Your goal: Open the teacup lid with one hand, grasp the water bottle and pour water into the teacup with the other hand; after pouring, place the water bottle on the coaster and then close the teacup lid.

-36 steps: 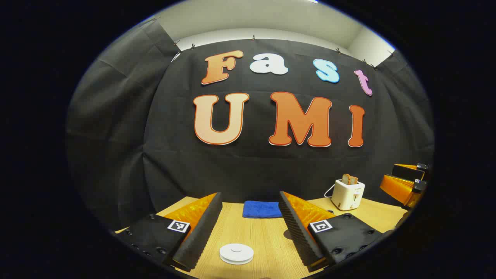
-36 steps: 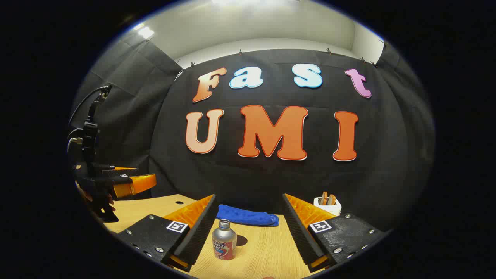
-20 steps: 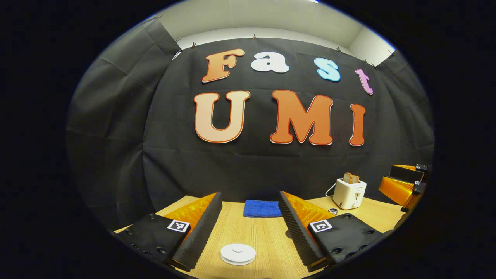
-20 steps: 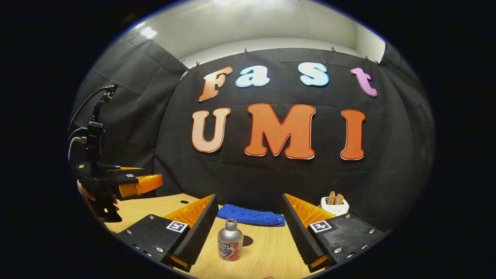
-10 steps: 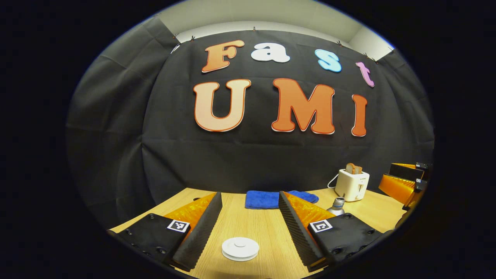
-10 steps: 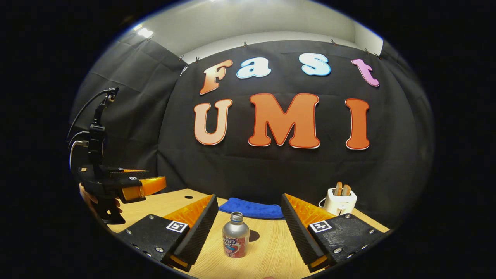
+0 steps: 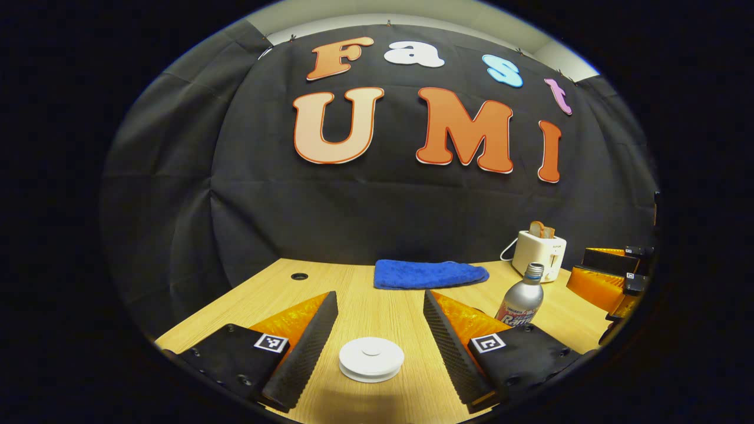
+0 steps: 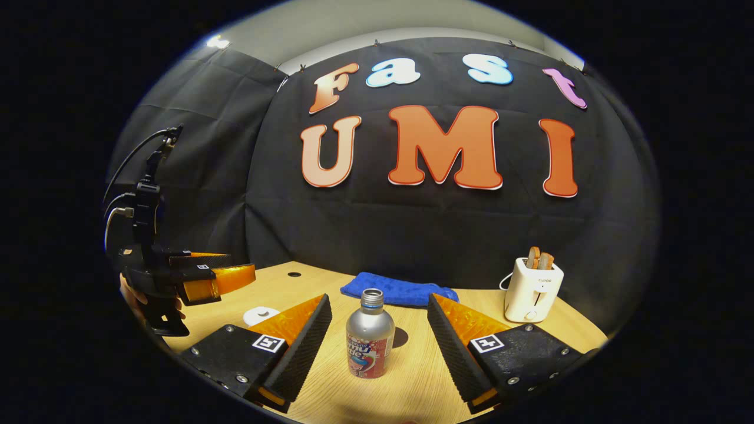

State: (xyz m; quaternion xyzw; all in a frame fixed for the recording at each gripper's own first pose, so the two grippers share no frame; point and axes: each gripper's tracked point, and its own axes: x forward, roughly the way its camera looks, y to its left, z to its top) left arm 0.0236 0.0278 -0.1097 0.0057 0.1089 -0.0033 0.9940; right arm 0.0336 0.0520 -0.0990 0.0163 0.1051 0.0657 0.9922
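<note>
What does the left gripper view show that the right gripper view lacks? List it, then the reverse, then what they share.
Left gripper view: the right gripper from outside, and the whole teacup lid between its own open jaws.
Right gripper view: the left gripper from outside, a hand holding it.
Both: lid, water bottle, blue cloth, toaster, table.
</note>
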